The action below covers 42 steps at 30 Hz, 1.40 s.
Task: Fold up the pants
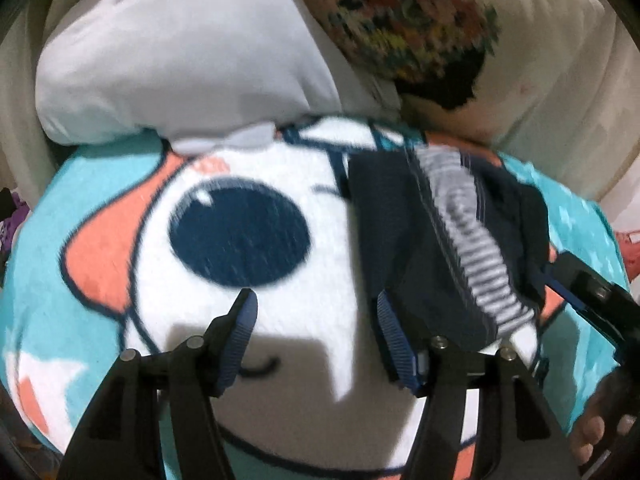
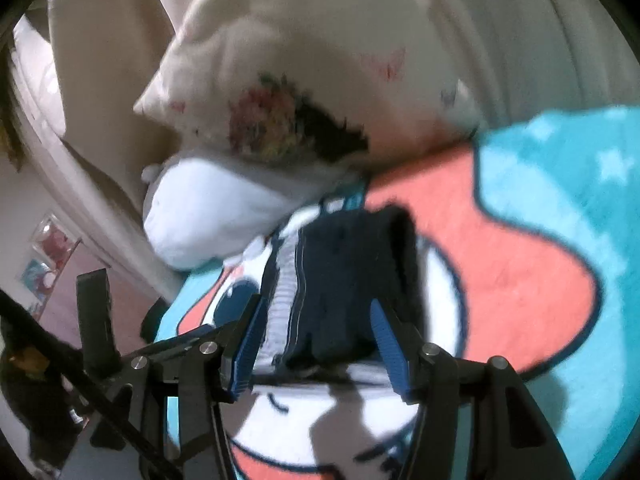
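Observation:
The dark navy pants with a grey-and-white striped side panel lie folded into a small bundle on the cartoon blanket. My left gripper is open just left of the bundle. Only blanket shows between its fingers, and its right finger sits at the bundle's near left edge. In the right wrist view the pants lie straight ahead. My right gripper is open, with the bundle's near end between its blue pads and its right finger over the cloth. The right gripper's black frame shows beside the bundle's right side.
A plain white pillow and a cream pillow with a colourful print lie at the head of the bed behind the pants. A padded cream headboard rises beyond. A hand shows at the lower right. The floor drops off left.

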Available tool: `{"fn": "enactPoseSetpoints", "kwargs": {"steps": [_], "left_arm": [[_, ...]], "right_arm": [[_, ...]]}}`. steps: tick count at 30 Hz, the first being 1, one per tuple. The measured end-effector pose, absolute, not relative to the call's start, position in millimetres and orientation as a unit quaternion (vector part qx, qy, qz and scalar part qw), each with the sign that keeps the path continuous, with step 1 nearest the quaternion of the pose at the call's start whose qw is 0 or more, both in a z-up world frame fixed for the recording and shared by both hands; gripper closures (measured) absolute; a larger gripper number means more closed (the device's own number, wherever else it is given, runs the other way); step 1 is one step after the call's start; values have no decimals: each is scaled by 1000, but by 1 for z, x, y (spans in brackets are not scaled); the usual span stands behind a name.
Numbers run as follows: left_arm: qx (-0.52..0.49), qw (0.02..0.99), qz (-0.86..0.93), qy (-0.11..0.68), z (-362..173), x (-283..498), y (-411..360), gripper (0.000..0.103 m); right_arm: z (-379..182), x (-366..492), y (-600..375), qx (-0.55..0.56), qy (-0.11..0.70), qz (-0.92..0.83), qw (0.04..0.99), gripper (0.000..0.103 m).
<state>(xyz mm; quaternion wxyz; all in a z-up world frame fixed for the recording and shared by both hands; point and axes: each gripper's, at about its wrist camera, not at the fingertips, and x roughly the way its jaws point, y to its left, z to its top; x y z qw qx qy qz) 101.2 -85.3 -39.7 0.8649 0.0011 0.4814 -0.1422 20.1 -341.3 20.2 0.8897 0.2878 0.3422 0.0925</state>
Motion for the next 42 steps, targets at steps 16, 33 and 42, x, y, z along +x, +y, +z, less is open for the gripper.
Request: {"fn": "enactPoseSetpoints", "kwargs": {"steps": [16,33,42], "left_arm": [[6,944,-29,329,7,21,-73,8],[-2,949,-21,315,24,-19,-68,0],[8,937,-49,347,9,-17,-76,0]], "right_arm": [[17,-32,-327,211,347,1,914,37],[21,-56,-292,118,356,-37,926,28],[17,-56,-286,81,368,-57,925,27]]}}
